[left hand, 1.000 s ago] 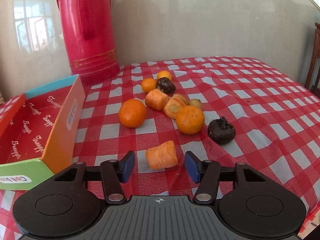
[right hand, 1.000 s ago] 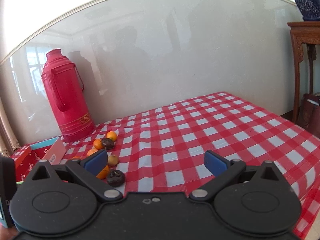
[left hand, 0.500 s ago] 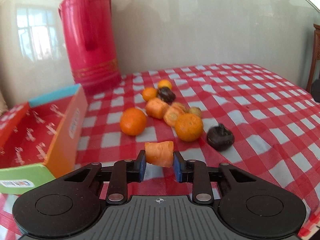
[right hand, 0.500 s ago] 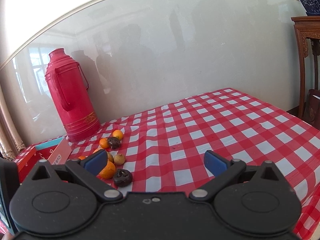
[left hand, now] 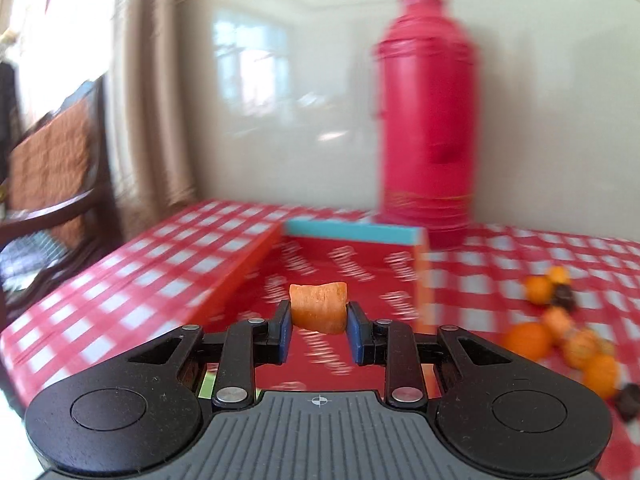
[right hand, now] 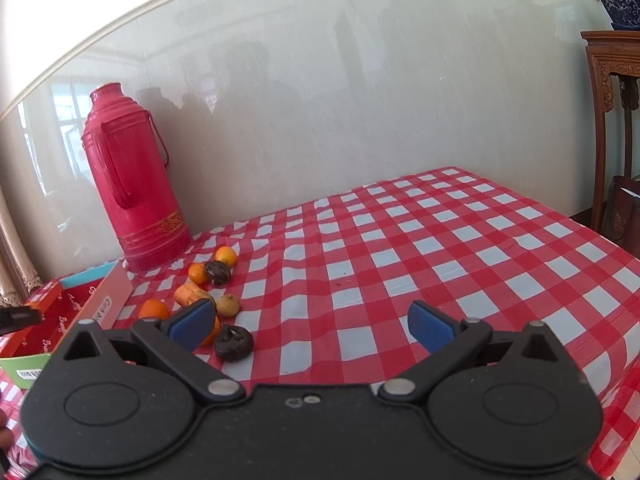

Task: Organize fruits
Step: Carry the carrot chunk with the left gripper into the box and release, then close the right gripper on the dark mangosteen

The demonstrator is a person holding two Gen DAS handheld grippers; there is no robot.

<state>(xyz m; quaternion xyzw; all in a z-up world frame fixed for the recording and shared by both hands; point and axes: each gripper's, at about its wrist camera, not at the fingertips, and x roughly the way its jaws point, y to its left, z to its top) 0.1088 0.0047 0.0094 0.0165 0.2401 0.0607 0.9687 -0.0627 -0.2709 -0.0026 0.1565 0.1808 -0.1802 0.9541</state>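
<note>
My left gripper is shut on an orange carrot chunk and holds it above the open red box. The box also shows at the left in the right wrist view. The remaining pile lies on the cloth right of the box: oranges, carrot chunks, dark round fruits and a small yellowish fruit. My right gripper is open and empty, held above the cloth to the right of the pile.
A tall red thermos stands by the wall behind the box and pile. The red checked tablecloth stretches right. A wooden chair is left of the table, a carved wooden stand at far right.
My left gripper closed on the carrot chunk, lifted it off the cloth and swung left until it is over the box. My right gripper stayed open and barely moved.
</note>
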